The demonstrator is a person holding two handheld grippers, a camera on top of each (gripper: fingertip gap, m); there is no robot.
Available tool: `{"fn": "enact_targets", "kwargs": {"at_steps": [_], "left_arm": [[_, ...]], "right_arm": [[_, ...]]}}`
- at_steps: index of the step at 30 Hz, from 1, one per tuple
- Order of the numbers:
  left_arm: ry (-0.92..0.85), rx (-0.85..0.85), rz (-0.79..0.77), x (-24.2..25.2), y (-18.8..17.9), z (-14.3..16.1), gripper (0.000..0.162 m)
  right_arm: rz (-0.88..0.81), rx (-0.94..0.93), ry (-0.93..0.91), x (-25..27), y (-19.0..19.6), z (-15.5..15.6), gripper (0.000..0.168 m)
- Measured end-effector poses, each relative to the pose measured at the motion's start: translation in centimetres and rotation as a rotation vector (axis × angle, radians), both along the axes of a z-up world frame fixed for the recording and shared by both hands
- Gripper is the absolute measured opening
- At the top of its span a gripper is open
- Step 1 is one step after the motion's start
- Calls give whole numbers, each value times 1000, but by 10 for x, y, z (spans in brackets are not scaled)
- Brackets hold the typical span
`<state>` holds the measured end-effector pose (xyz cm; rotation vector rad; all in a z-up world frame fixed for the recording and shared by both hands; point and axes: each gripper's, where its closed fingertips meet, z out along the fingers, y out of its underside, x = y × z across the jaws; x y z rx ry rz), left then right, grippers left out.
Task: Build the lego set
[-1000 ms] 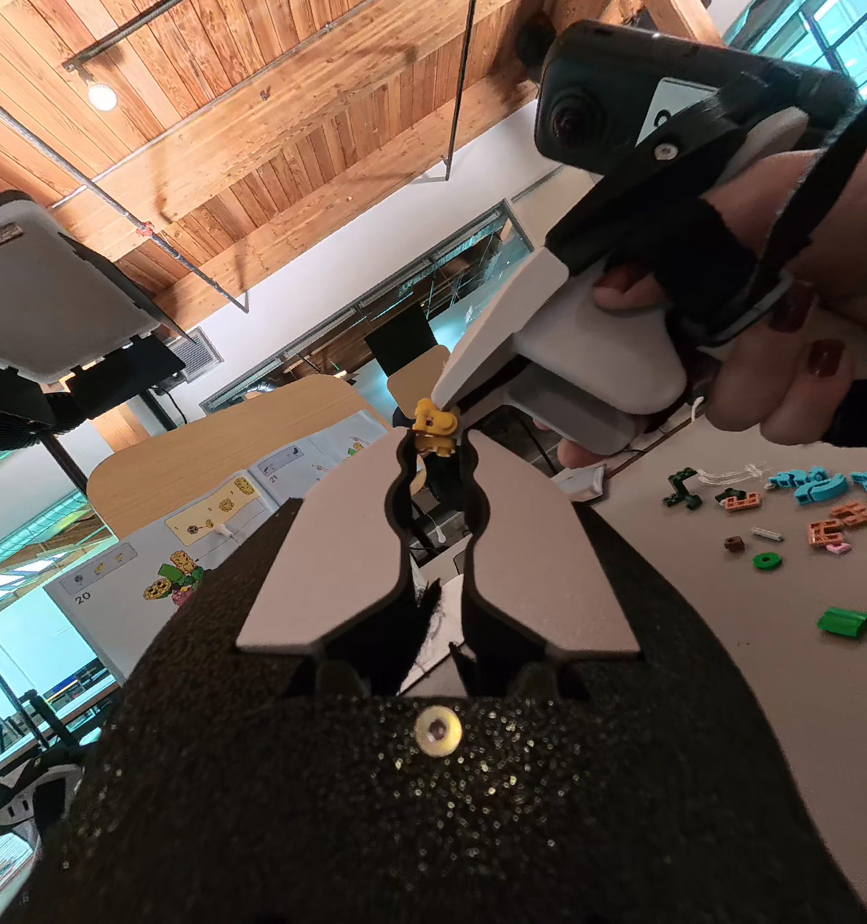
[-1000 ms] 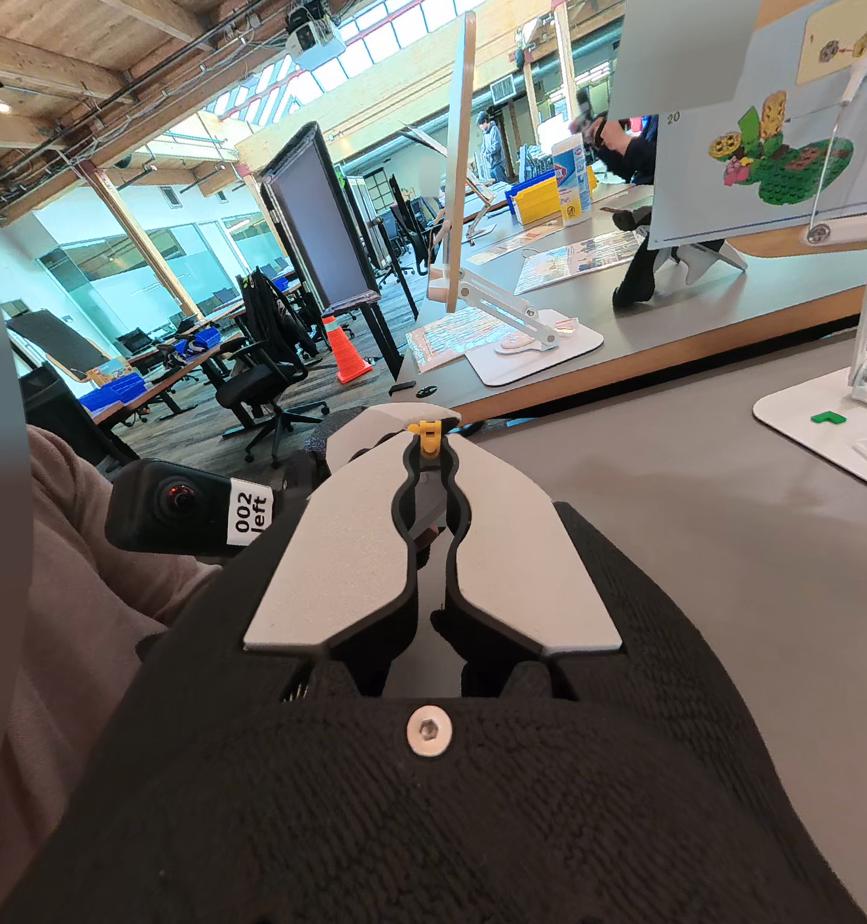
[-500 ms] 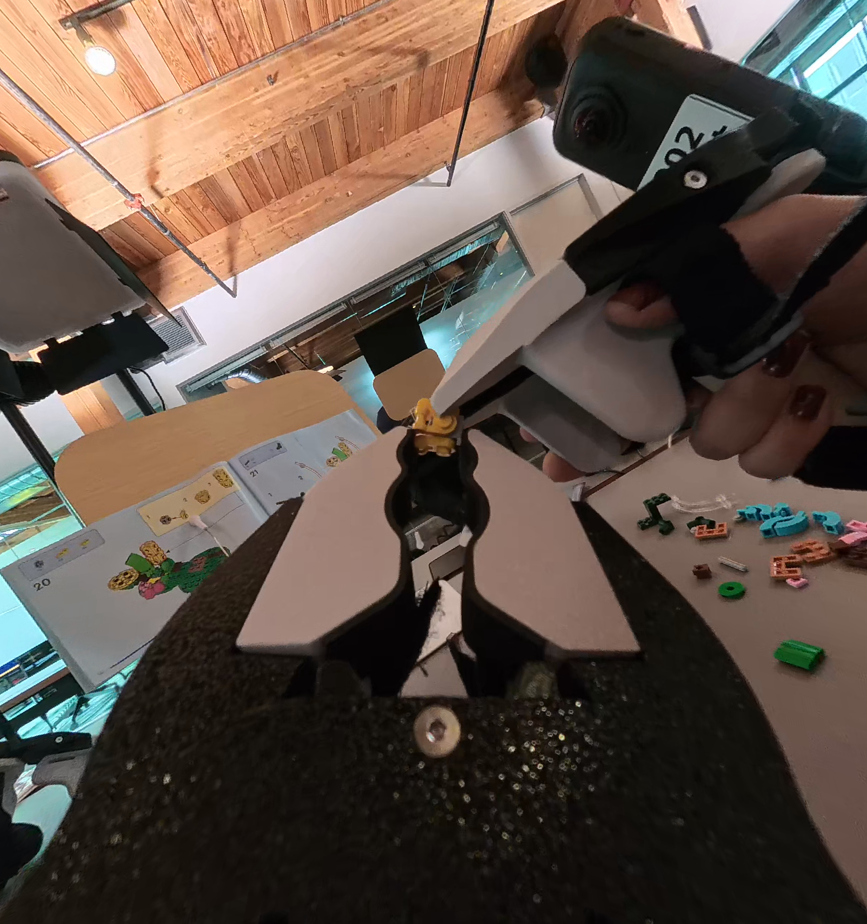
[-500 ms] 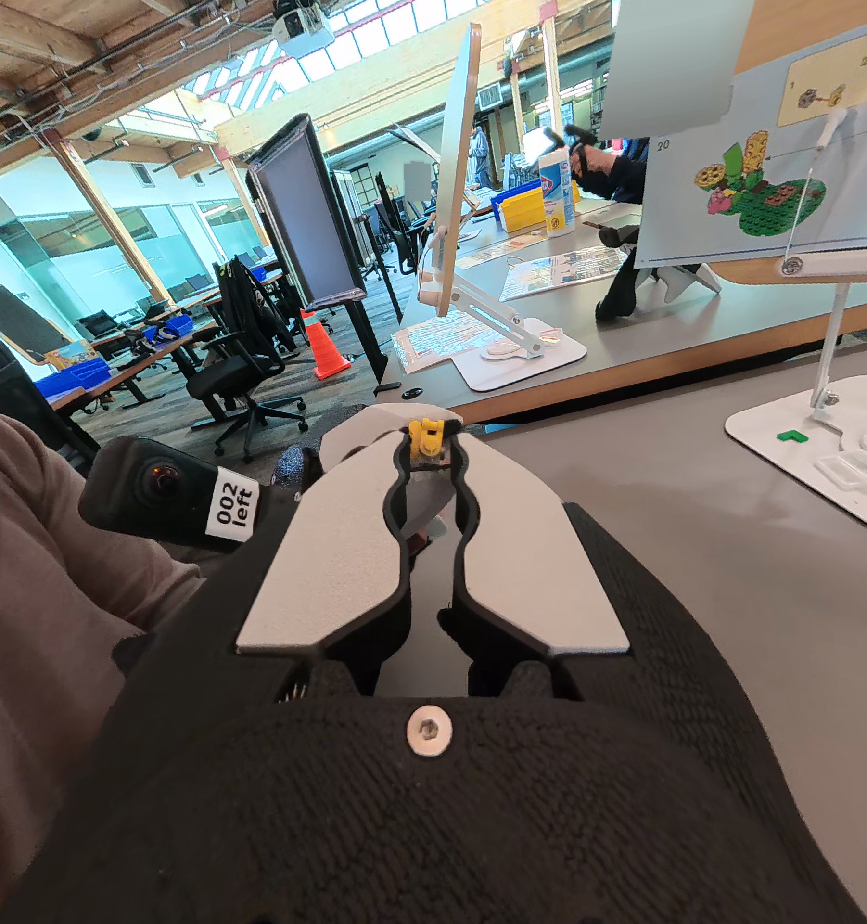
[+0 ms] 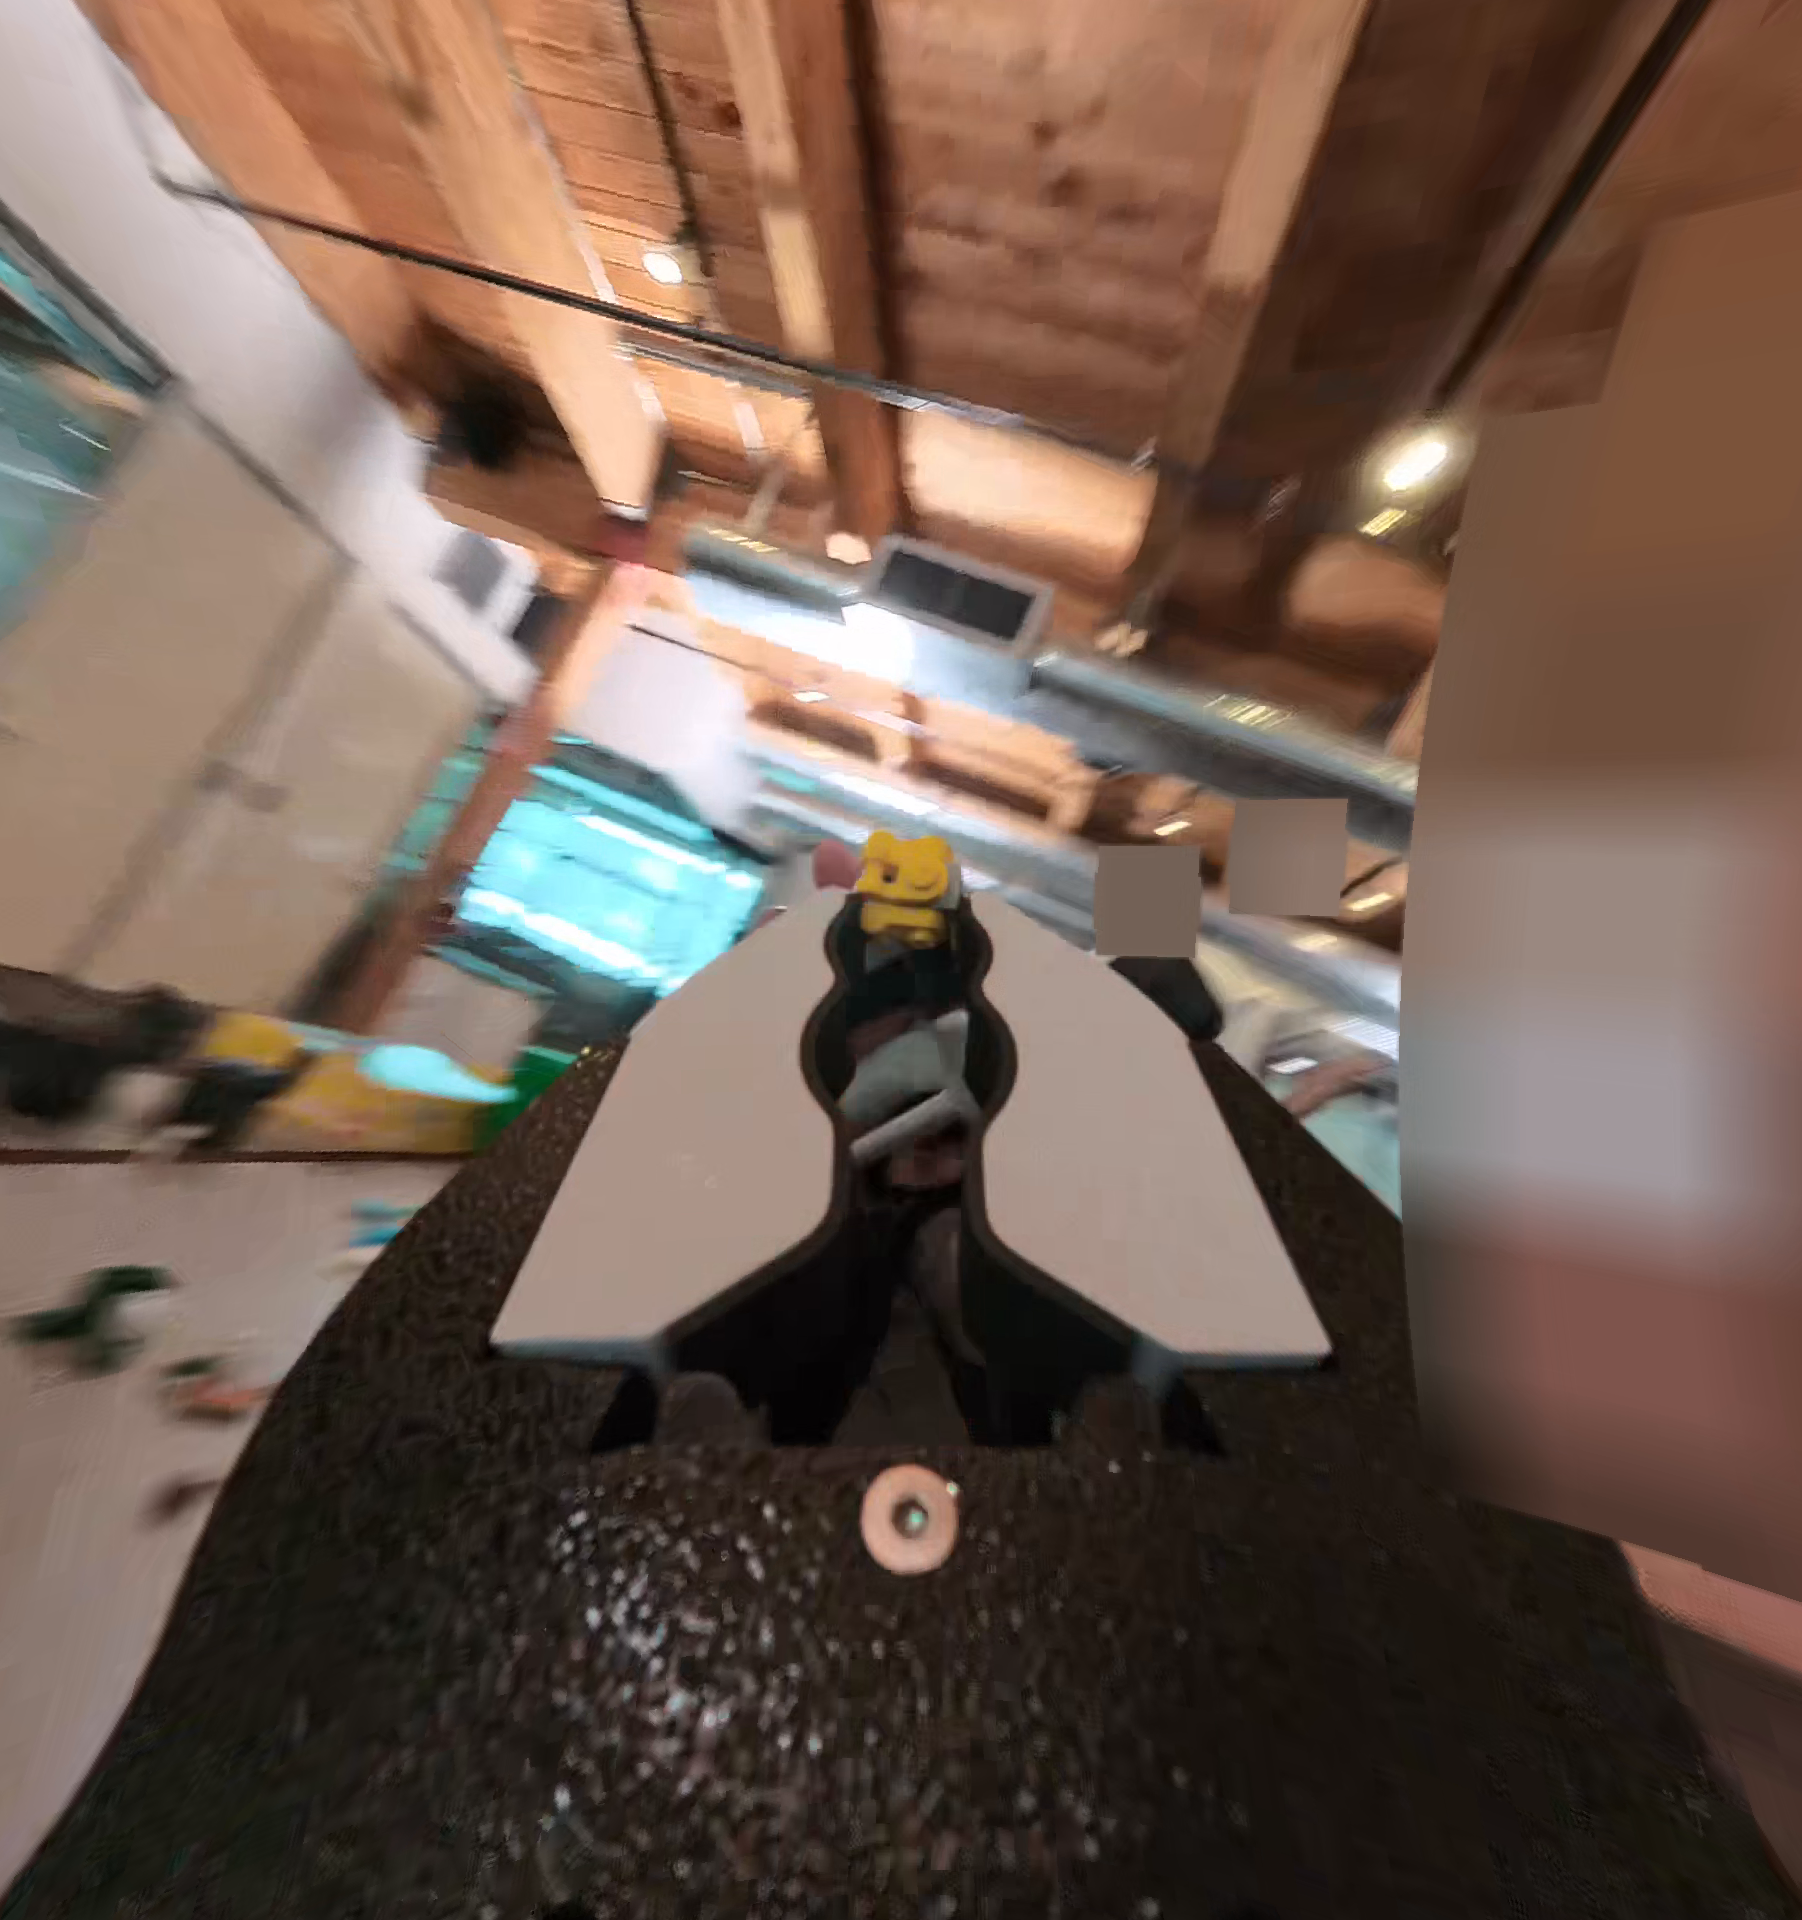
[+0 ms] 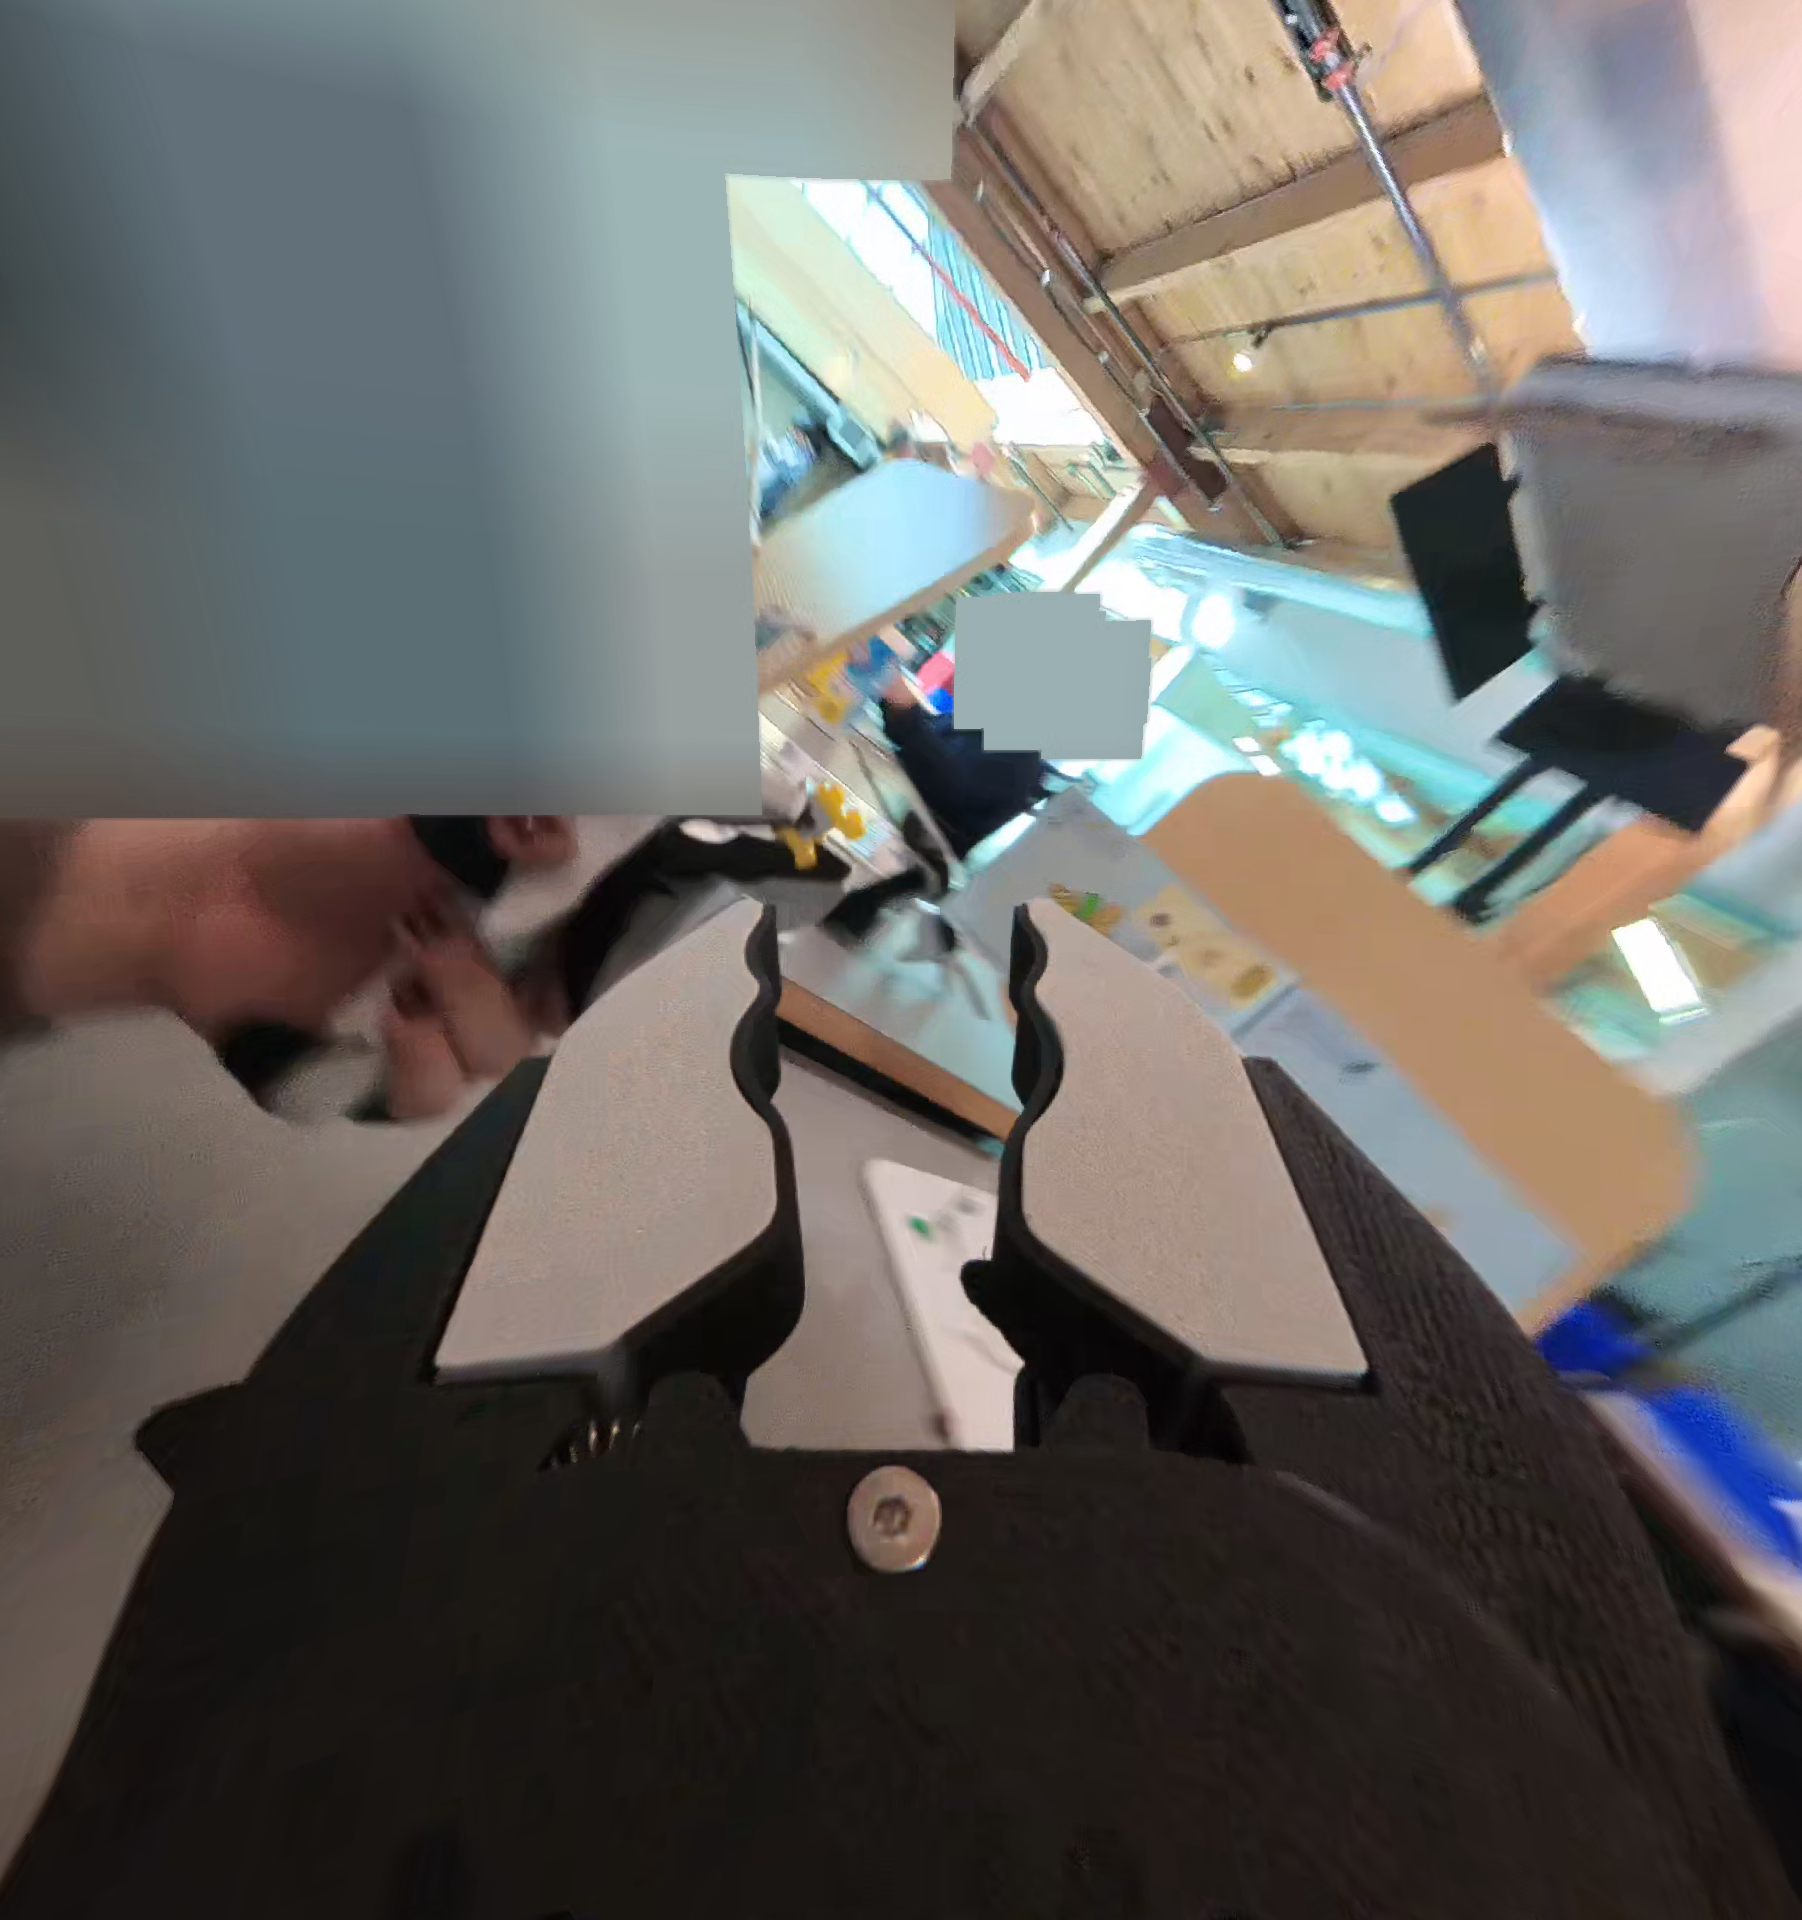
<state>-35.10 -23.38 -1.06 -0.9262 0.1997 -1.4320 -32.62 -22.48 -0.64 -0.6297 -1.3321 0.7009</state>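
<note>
My left gripper (image 5: 905, 914) is shut on a small yellow lego piece (image 5: 907, 881) that sticks out past the fingertips, held up in the air. My right gripper (image 6: 892, 914) is open and empty, its jaws well apart. In the right wrist view the left gripper (image 6: 731, 862) shows at the left, held by a hand, with the yellow lego piece (image 6: 801, 847) at its tip. Both views are blurred by motion.
Blurred loose lego pieces (image 5: 97, 1314) lie on the grey table (image 5: 97, 1507) at the lower left. A white stand base (image 6: 938, 1278) lies on the table under the right gripper. An instruction booklet (image 6: 1188, 935) stands beyond it. A person (image 6: 970, 769) sits farther back.
My right gripper has let go of the yellow piece, opened and pulled away. Both grippers have swung fast to new directions. The left gripper has kept hold of the yellow piece.
</note>
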Motion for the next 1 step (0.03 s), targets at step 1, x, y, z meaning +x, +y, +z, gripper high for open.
{"fn": "enact_targets", "kwargs": {"at_steps": [1], "left_arm": [[-84,-12,-117,-2,-5,3,16]], "right_arm": [[-58,109,-22,-2,-4,-1,42]]}}
